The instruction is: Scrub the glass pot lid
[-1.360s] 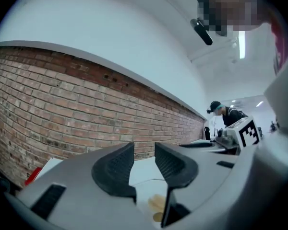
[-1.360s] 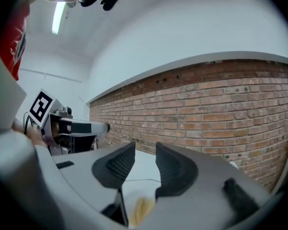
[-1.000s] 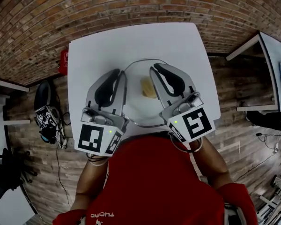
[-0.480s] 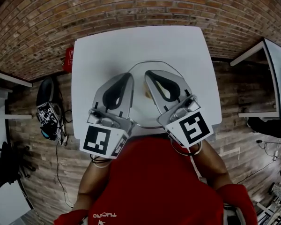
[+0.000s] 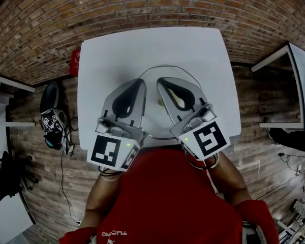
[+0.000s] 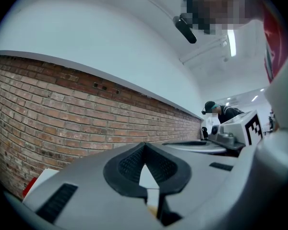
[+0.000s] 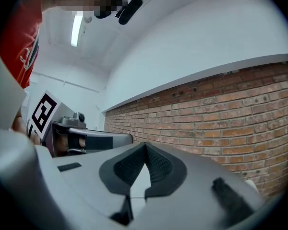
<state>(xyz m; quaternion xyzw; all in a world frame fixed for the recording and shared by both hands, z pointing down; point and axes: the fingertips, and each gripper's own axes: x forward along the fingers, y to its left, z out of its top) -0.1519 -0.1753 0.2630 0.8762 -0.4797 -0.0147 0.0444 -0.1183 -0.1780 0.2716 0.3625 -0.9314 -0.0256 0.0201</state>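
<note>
The round glass pot lid (image 5: 163, 67) lies on the white table (image 5: 142, 47), mostly covered by both grippers held above it. A yellowish sponge (image 5: 160, 103) shows as a small patch between them on the lid. My left gripper (image 5: 139, 82) is shut and holds nothing, tip pointing away from me. My right gripper (image 5: 161, 80) is also shut and holds nothing, close beside the left. In the left gripper view the jaws (image 6: 144, 145) meet in front of a brick wall, and the right gripper view (image 7: 145, 145) shows the same.
The table's near edge is under my hands. A brick floor surrounds it. A marker-covered device (image 5: 51, 127) and a dark bag lie on the floor at left, beside a red object (image 5: 74, 61). Other white tables stand at the right (image 5: 295, 80) and left (image 5: 1, 105).
Both grippers' jaws have shut and the two grippers have drawn closer together over the lid, covering most of the sponge. Over the last half second hardly anything moved.
</note>
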